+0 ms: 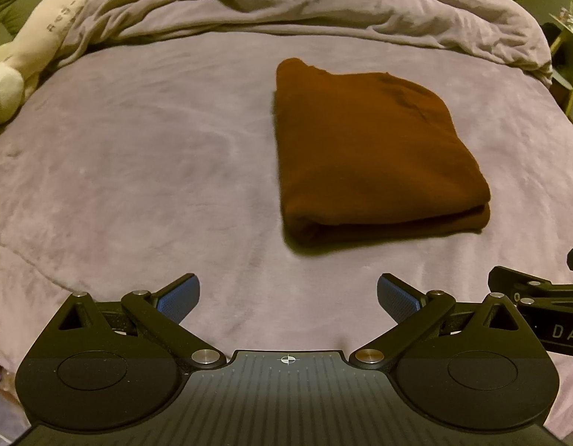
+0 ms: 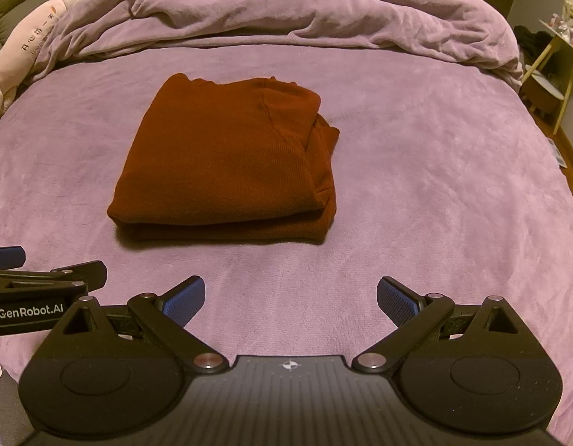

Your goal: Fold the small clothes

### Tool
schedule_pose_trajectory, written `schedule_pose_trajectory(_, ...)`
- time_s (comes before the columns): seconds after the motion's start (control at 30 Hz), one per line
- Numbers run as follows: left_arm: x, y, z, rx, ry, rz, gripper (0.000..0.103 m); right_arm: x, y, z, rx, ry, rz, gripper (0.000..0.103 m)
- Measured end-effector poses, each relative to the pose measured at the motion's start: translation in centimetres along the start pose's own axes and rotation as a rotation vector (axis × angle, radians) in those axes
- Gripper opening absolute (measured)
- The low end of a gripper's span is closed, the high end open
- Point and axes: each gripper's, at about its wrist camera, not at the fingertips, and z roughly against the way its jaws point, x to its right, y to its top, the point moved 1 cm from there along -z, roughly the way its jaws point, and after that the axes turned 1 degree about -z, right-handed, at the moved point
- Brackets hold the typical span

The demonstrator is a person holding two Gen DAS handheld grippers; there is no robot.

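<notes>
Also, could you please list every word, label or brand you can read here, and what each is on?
"GenRobot.AI": on the left gripper.
"DA", cut off by the frame edge: on the right gripper.
Orange and dark characters on the plush toy: too blurred to read.

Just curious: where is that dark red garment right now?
The folded garment lies on the purple blanket mid-bed, ahead of both open grippers, untouched, below the rumpled duvet.
</notes>
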Motion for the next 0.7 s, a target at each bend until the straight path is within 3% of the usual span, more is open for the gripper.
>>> schedule_pose_trajectory(0.7, 0.92, -0.3, 0.32, 0.011, -0.001, -0.043, 0.103, 0.23, -0.11, 0.38, 0.009, -0.004, 0.002, 0.099)
